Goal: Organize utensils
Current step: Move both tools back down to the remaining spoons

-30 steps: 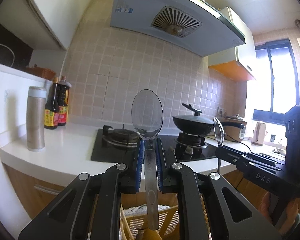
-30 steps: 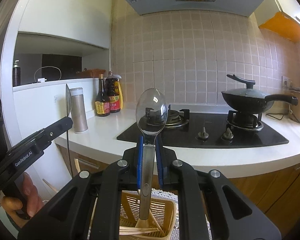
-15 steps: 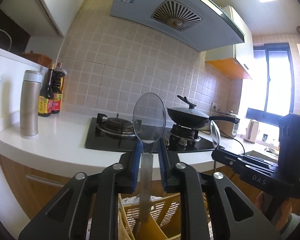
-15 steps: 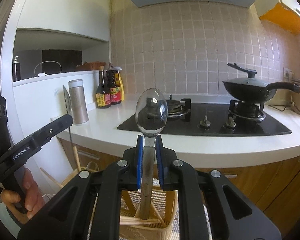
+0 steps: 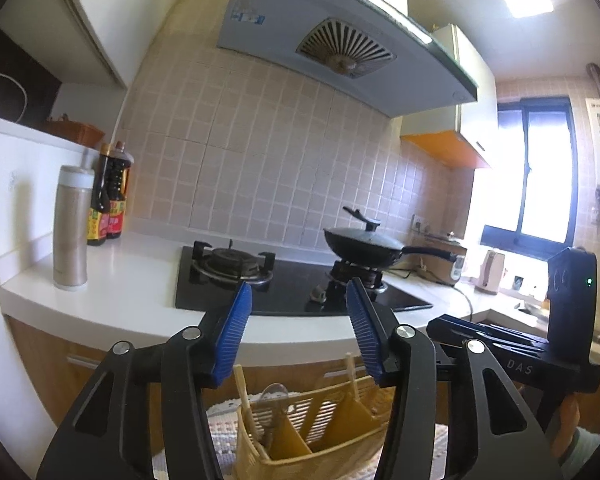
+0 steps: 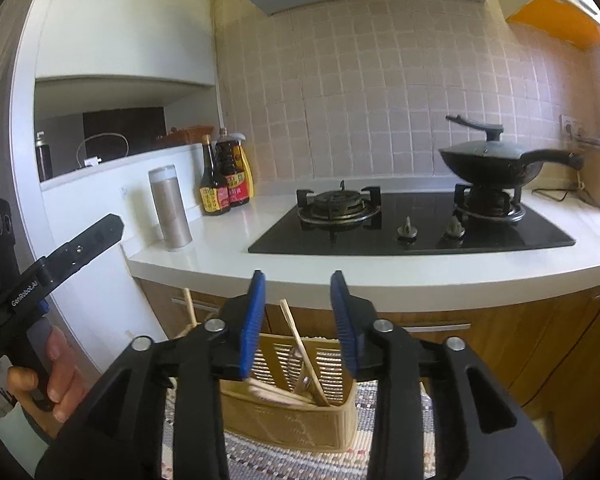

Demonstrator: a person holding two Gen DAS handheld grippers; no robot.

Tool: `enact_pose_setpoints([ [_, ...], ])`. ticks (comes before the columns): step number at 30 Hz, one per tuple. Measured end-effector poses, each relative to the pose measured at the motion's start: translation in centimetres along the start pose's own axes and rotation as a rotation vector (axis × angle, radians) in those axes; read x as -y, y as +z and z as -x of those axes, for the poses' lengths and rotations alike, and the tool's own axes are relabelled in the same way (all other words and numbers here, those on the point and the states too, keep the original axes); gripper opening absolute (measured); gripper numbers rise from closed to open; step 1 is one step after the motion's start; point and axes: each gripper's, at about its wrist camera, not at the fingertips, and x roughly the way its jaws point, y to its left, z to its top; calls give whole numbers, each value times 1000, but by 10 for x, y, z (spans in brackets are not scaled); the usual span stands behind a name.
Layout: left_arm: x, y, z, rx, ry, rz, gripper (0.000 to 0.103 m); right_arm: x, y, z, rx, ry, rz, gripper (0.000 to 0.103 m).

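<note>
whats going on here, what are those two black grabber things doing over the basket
A person holds a tool in each hand above a yellow utensil basket in front of the kitchen counter. The left tool and the right tool have just been opening, and nothing is between their pads now. Spoons and chopsticks stand in the basket's compartments.

Black left gripper (image 5: pixel 298 320) and right gripper (image 6: pixel 298 312), ribbed blue-padded jaws, silver screws, white lettering.
</note>
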Motion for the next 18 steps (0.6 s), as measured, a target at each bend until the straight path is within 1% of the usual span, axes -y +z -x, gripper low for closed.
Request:
enact_pose_setpoints([
  [1,2,4,7,8,-4,-2,49,-2,2,6,6,-4,3,46],
  [2,5,10,15,16,-10,-8,50,-6,5,14,15,-11,6,48],
  [4,11,17,28,27,-18,-22,51,-13,9,25,16,-18,15,49],
  [7,23,28,50,35,-23,-48,53,-25,12,41,-20,-19,17,49],
  [11,35,32,74,3,-18,-68,53,-39,4,52,-136,-40,25,49],
  [13,37,31,83,-27,-31,-58,53,-44,-5,56,-197,-54,28,49],
  [15,36,28,88,-66,-37,-36,53,-47,-16,59,-258,-61,27,49],
  [18,32,21,90,-153,-53,5,53,-46,-40,57,-395,-88,8,49],
])
